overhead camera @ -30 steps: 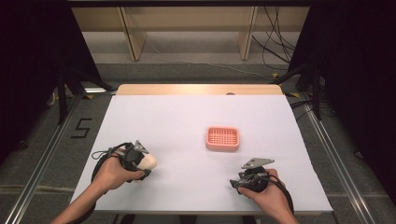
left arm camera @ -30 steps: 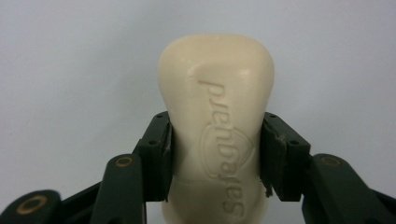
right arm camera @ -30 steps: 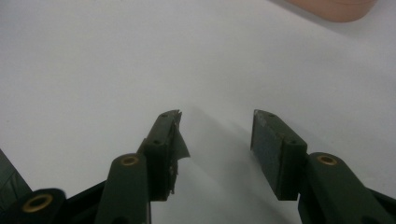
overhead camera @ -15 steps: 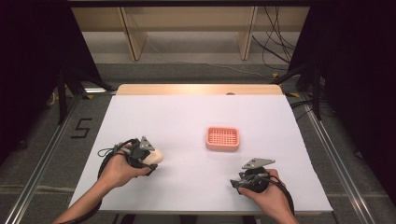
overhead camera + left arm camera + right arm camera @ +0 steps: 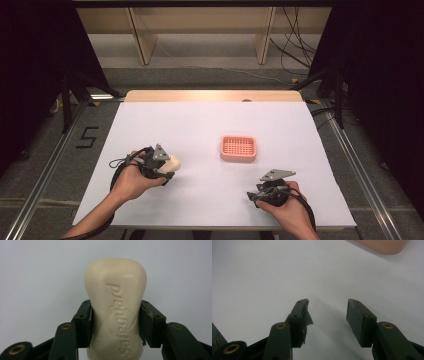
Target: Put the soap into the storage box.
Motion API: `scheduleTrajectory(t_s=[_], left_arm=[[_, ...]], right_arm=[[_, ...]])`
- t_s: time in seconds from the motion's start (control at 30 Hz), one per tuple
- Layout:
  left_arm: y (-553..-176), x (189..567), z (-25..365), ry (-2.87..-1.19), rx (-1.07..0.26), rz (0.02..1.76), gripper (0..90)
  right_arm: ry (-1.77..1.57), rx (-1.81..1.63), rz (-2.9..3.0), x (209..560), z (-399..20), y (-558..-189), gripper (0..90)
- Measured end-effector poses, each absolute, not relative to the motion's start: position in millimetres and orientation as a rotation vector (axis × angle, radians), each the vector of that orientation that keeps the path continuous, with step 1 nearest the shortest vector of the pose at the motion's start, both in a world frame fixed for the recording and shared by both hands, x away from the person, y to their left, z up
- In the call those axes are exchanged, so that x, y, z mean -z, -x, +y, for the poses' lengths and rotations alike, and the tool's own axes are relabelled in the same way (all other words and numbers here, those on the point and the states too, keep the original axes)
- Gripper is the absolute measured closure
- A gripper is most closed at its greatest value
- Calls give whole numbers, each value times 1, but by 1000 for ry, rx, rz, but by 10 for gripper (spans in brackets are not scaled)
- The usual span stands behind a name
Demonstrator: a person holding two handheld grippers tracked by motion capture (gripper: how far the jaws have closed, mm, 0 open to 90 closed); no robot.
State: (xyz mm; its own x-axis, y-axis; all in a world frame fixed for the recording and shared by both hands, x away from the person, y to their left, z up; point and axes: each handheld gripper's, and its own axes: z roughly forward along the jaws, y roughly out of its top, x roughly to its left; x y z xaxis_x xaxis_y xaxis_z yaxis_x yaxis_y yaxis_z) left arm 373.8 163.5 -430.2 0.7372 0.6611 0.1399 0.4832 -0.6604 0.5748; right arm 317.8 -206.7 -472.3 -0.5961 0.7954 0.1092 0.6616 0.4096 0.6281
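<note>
A cream bar of soap (image 5: 115,307) with embossed lettering sits between the jaws of my left gripper (image 5: 115,325), which is shut on its lower half. From above, that soap (image 5: 171,162) pokes out of the left gripper (image 5: 162,165) at the table's front left. A pink slotted soap dish (image 5: 238,148) lies right of the table's middle, apart from both grippers. My right gripper (image 5: 256,194) rests low at the front right, and in its own view the right gripper (image 5: 327,310) stands open over bare white table. A corner of the pink dish (image 5: 384,245) shows at the top.
The white table (image 5: 210,125) has a wooden strip along its far edge. Metal rails run down both sides on the floor, and cables lie beyond the far right corner. A floor mark "5" (image 5: 87,136) sits to the left.
My left gripper has carried the soap a little to the right, toward the table's middle. The right gripper has stayed in place.
</note>
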Motion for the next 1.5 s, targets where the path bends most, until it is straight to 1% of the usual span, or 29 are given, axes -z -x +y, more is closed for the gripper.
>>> scheduleTrajectory(t_s=[0.2,0.27,0.33,0.4,0.43,0.5,0.53,0.57,0.6,0.67,0.7,0.73,1.1,1.3,1.43,1.47,1.5], left_arm=[[-377,430,159,-2434,-457,839,495],[-377,429,157,-2429,-476,836,495],[-378,429,155,-2430,-452,839,495],[-379,428,153,-2432,-474,819,495],[-379,427,152,-2432,-461,824,496],[-380,426,150,-2425,-450,828,495],[-381,425,150,-2432,-475,804,495],[-381,424,148,-2431,-450,815,495],[-381,424,148,-2427,-464,809,495],[-381,424,146,-2417,-434,833,495],[-382,423,145,-2412,-460,816,495],[-382,423,145,-2416,-439,824,495],[-388,419,133,-2409,-435,800,495],[-392,418,125,-2417,-434,772,495],[-395,417,120,-2426,-433,755,495],[-396,415,118,-2433,-446,734,495],[-397,416,117,-2421,-445,742,495]], right_arm=[[-1295,-973,2429,472,-206,-317,520],[-1280,-983,2418,472,-206,-317,519],[-1257,-965,2428,469,-208,-318,519],[-1260,-965,2417,469,-209,-317,518],[-1243,-986,2394,470,-209,-318,516],[-1255,-981,2395,467,-209,-317,511],[-1254,-978,2388,466,-210,-316,505],[-1241,-967,2380,464,-210,-316,503],[-1237,-966,2360,462,-210,-315,495],[-1195,-977,2324,458,-211,-315,488],[-1205,-985,2313,456,-211,-314,485],[-1204,-984,2307,454,-211,-313,483],[-1220,-1003,2267,454,-220,-312,490],[-1301,-984,2262,456,-224,-308,493],[-1271,-998,2265,458,-227,-308,493],[-1342,-988,2255,457,-225,-305,493],[-1302,-982,2253,458,-227,-306,493]])
